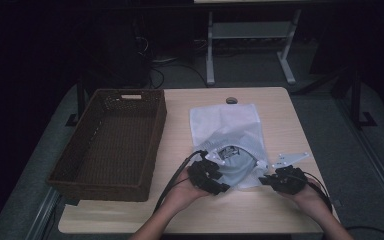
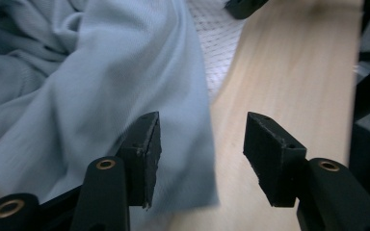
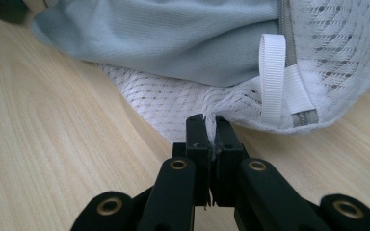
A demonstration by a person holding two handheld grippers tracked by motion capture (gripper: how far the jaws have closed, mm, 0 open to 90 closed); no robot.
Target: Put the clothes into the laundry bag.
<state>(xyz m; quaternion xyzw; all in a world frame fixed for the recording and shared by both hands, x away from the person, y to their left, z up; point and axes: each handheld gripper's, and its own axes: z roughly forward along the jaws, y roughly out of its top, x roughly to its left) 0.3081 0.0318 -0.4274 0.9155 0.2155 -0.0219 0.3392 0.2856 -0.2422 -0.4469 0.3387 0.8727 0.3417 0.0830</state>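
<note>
A white mesh laundry bag (image 1: 223, 122) lies on the wooden table, with a light blue garment (image 1: 235, 162) bulging from its near, open end. My left gripper (image 1: 217, 185) is at the garment's near left edge. In the left gripper view it (image 2: 202, 149) is open, with the garment's (image 2: 77, 86) hem lying against the left jaw and bare table between the pads. My right gripper (image 1: 267, 180) is at the bag's near right corner. In the right gripper view it (image 3: 211, 127) is shut on the mesh bag's (image 3: 173, 106) edge, beside a white ribbon loop (image 3: 272, 77) and below the garment (image 3: 173, 38).
A dark brown wicker basket (image 1: 156, 142) stands on the left half of the table (image 1: 180, 215). A round cable hole (image 1: 231, 100) is at the table's far edge. The white legs of another table (image 1: 210, 50) stand on the floor beyond.
</note>
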